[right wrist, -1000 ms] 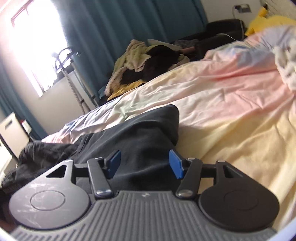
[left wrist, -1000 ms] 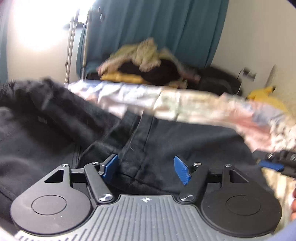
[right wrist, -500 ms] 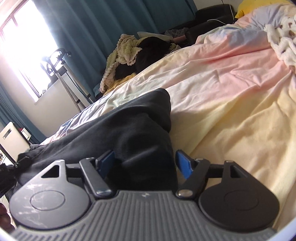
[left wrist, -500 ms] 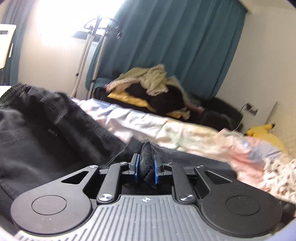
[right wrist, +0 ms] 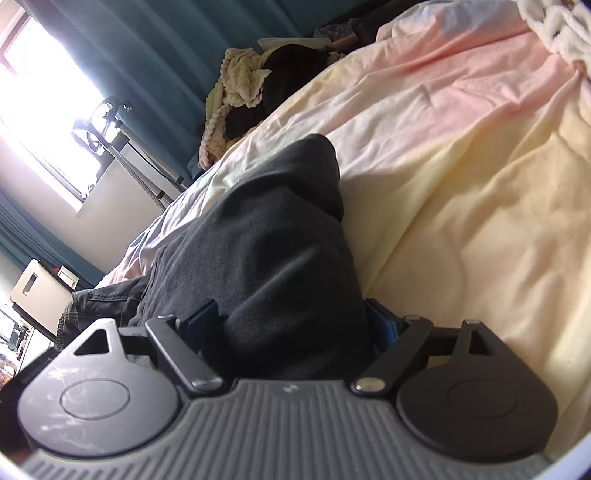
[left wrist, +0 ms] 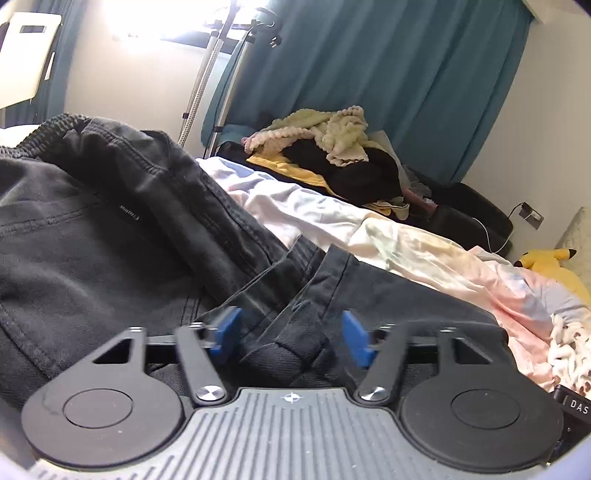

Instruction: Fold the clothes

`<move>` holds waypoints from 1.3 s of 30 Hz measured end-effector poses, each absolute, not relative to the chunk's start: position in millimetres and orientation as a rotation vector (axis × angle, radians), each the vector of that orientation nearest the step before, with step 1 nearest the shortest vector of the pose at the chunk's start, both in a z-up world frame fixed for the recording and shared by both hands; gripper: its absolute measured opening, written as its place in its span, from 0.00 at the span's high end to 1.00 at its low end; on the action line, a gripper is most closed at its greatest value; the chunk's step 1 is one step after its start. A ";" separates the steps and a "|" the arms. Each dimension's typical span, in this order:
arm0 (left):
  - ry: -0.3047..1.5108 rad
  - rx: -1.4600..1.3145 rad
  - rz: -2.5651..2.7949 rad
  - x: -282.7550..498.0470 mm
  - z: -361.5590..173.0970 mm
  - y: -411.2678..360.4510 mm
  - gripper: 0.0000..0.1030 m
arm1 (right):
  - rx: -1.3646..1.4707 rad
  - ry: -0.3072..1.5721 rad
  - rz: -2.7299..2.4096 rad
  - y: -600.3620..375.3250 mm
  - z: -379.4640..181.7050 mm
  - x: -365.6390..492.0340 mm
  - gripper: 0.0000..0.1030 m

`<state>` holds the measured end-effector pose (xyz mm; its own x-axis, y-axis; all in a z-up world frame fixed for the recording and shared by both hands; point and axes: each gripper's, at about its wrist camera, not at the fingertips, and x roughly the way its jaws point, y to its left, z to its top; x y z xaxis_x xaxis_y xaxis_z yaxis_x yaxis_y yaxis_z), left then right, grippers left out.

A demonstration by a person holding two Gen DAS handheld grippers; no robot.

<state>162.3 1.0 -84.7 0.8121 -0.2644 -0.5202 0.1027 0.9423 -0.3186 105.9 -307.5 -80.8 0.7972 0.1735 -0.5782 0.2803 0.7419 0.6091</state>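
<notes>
Black trousers lie on the pastel bed sheet, waistband at the upper left and leg hems near the middle. My left gripper is low over the hems. Its jaws are opening, and a raised fold of black cloth lies loose between the blue pads. In the right wrist view a folded trouser leg runs away across the sheet. My right gripper straddles its near end. Those jaws are opening too; the cloth bulges between them and partly hides the right pad.
A heap of clothes with a cream knit blanket sits beyond the bed by the teal curtain. A metal stand rises near the window. A yellow plush toy and a white knit throw lie to the right.
The left gripper pinched a fold of the hem half a second ago and has now let it go. The right gripper has widened, rolled and sunk onto the trouser leg.
</notes>
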 end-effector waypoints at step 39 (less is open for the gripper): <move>0.578 -0.622 -0.069 125.9 -56.3 61.4 1.00 | 0.919 0.521 -0.001 -324.3 -93.8 86.8 0.13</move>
<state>125.9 61.4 -56.3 0.8405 -0.2300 -0.4905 -0.1085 0.8156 -0.5684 86.8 -324.3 -93.8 0.8765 0.2174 -0.4294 0.2185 0.6152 0.7575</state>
